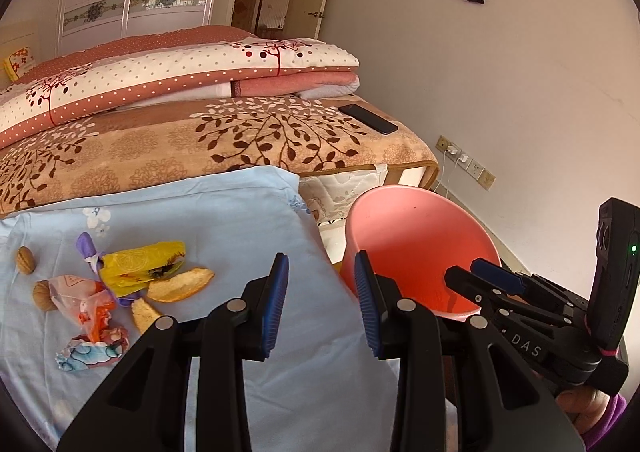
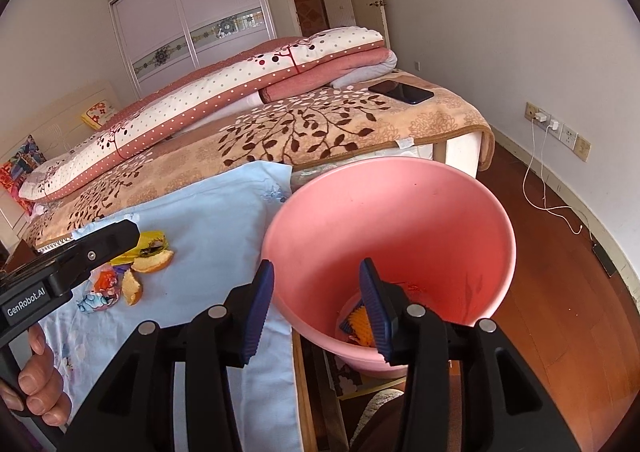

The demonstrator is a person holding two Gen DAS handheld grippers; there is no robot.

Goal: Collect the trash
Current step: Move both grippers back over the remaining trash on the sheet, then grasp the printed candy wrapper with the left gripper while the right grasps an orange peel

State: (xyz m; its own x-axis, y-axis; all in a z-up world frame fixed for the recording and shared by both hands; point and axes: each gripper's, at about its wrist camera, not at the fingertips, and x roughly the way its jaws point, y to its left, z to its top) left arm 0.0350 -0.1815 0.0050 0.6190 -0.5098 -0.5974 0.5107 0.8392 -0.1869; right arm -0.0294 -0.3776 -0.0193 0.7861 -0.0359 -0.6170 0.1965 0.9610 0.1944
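Note:
Trash lies on a light blue cloth: two walnuts, a yellow wrapper, orange peel pieces, a pink-orange wrapper and a blue-white wrapper. A pink bin stands right of the cloth; orange and blue trash lies at its bottom. My left gripper is open and empty over the cloth's right edge. My right gripper is open and empty over the bin's near rim, and it shows in the left wrist view.
A bed with a brown leaf-pattern blanket and folded quilts lies behind. A black phone rests on the blanket. Wall sockets with chargers and a white cable are on the right, above wooden floor.

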